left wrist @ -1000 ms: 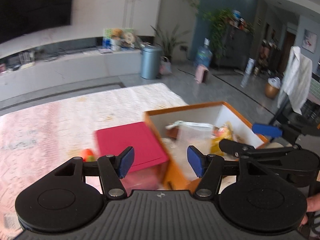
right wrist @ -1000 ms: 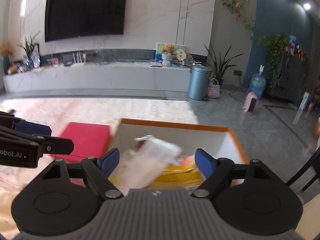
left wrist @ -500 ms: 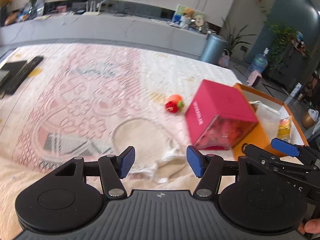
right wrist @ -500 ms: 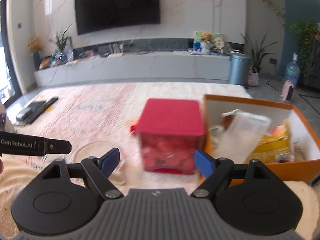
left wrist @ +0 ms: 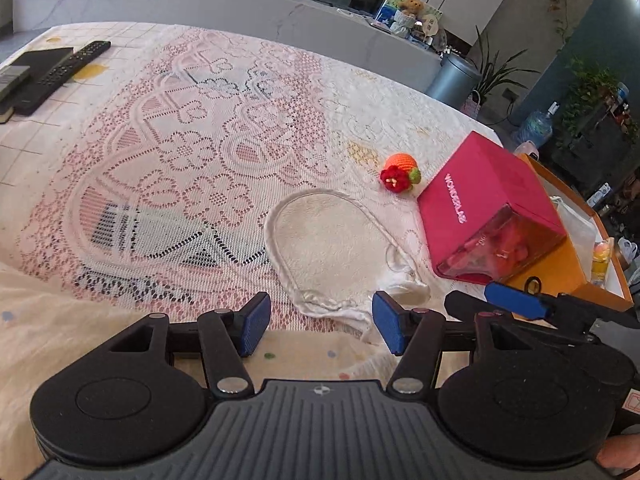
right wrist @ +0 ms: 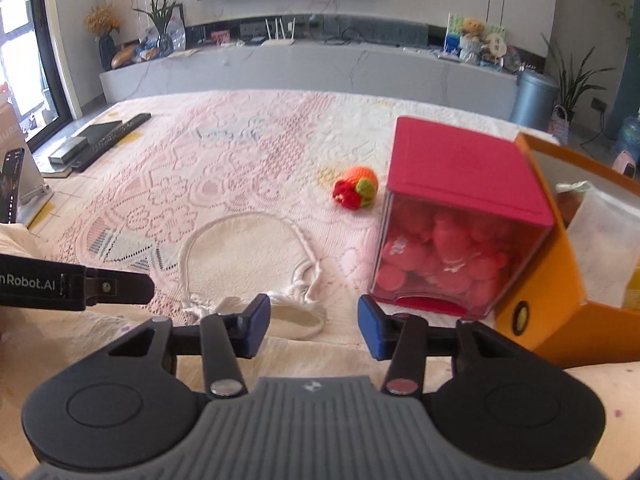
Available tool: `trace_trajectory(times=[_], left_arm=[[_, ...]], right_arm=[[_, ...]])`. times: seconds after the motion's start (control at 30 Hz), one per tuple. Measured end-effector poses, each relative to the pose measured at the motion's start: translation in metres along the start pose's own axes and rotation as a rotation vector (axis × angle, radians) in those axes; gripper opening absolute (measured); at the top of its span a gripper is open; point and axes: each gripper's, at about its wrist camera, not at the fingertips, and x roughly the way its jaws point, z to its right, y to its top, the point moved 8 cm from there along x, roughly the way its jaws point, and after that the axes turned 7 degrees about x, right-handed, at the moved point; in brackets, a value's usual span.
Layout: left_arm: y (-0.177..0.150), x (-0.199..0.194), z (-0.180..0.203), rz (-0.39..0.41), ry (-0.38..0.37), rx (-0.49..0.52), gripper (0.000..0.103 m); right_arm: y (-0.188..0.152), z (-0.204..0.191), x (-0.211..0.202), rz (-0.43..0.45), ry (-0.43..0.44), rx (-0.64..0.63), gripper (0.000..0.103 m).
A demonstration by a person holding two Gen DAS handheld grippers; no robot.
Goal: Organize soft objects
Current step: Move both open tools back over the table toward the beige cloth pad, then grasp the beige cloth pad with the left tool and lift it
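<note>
Both my left gripper (left wrist: 320,322) and right gripper (right wrist: 310,328) are spread and empty; the orange box (right wrist: 556,288) holds some items (contents unclear), while the white headband (left wrist: 320,240) and crochet toy (left wrist: 398,174) remain unsorted.

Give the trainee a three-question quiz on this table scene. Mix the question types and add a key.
1. True or false: the left gripper holds the white headband.
2. The crocheted orange toy lies: A) inside the orange box B) on the lace cloth C) atop the red box
3. Fill in: the right gripper is ____.

Key: 1 false; 2 B; 3 open
</note>
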Motion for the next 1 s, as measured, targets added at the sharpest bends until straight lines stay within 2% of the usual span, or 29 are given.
trace_trajectory(times=[0.13,0.27,0.43,0.5,0.67,0.9,1.0], left_arm=[[0.006,0.026,-0.008,-0.029,0.031,-0.024,0.069],[0.012,0.043,-0.008,-0.033,0.047,-0.029,0.069],[0.017,0.06,-0.009,-0.039,0.055,-0.035,0.069],[0.016,0.066,-0.008,-0.06,0.06,-0.038,0.068],[0.015,0.066,0.0,-0.048,0.068,0.007,0.057],[0.017,0.066,0.015,-0.024,0.017,0.066,0.057],[0.018,0.067,0.027,-0.015,-0.06,0.077,0.057]], right_arm=[[0.005,-0.003,0.019,-0.018,0.023,-0.006,0.047],[0.011,-0.008,0.04,-0.029,0.033,-0.015,0.033],[0.004,-0.005,0.063,-0.084,0.056,0.013,0.023],[0.001,-0.003,0.067,-0.097,0.06,0.023,0.023],[-0.003,-0.002,0.07,-0.101,0.064,0.027,0.024],[-0.004,-0.007,0.072,-0.093,0.059,-0.002,0.026],[-0.006,-0.01,0.072,-0.089,0.054,-0.022,0.026]])
